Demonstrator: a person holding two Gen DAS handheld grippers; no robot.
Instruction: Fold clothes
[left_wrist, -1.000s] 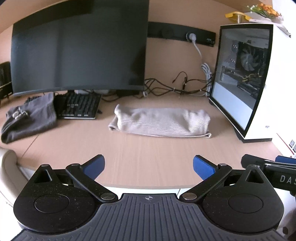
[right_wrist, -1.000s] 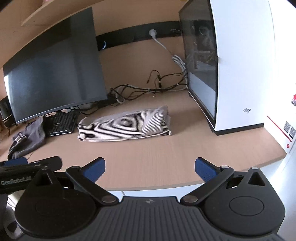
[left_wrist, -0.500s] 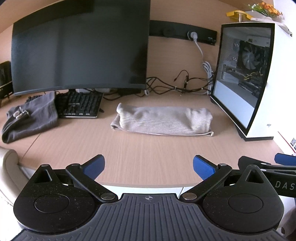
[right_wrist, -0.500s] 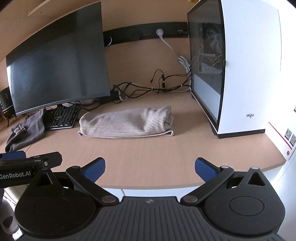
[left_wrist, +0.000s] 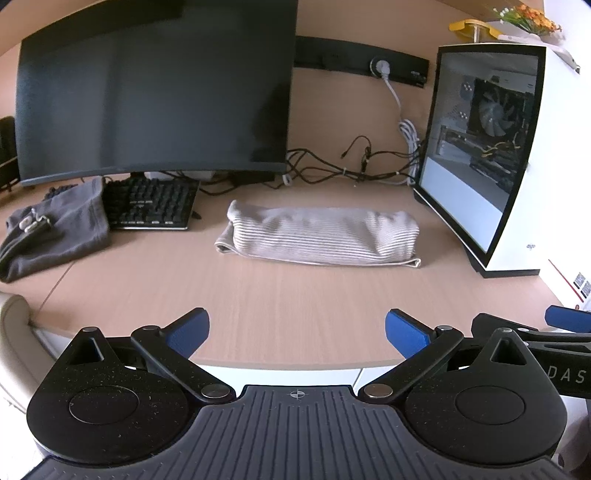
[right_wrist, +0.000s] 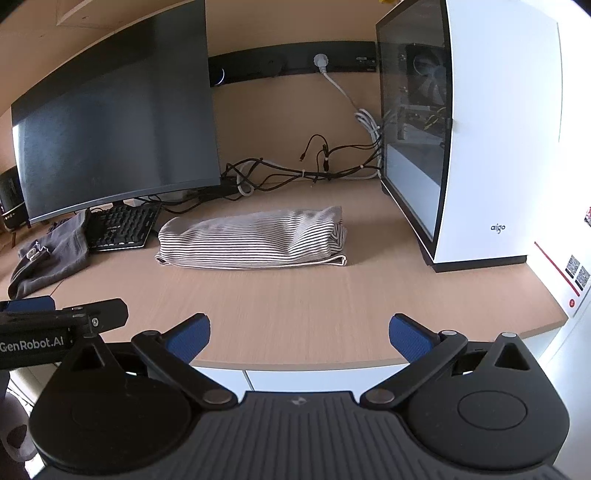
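A folded striped garment (left_wrist: 317, 236) (right_wrist: 255, 242) lies as a long bundle across the middle of the wooden desk (left_wrist: 295, 310) (right_wrist: 314, 302). A dark grey garment (left_wrist: 51, 230) (right_wrist: 51, 254) sits crumpled at the desk's left end, partly over the keyboard's edge. My left gripper (left_wrist: 296, 334) hovers open at the desk's front edge, well short of the striped bundle, holding nothing. My right gripper (right_wrist: 298, 334) is open too, empty, at the same front edge. Each gripper shows at the side of the other's view.
A large dark monitor (left_wrist: 155, 99) (right_wrist: 114, 140) stands at the back left with a black keyboard (left_wrist: 151, 203) (right_wrist: 120, 227) under it. A white computer case (left_wrist: 517, 155) (right_wrist: 476, 140) stands on the right. Tangled cables (left_wrist: 351, 166) (right_wrist: 295, 173) run along the back wall.
Both grippers have shifted slightly with the cameras tilting upward; the right one swung a little to the left. The garments lie as before.
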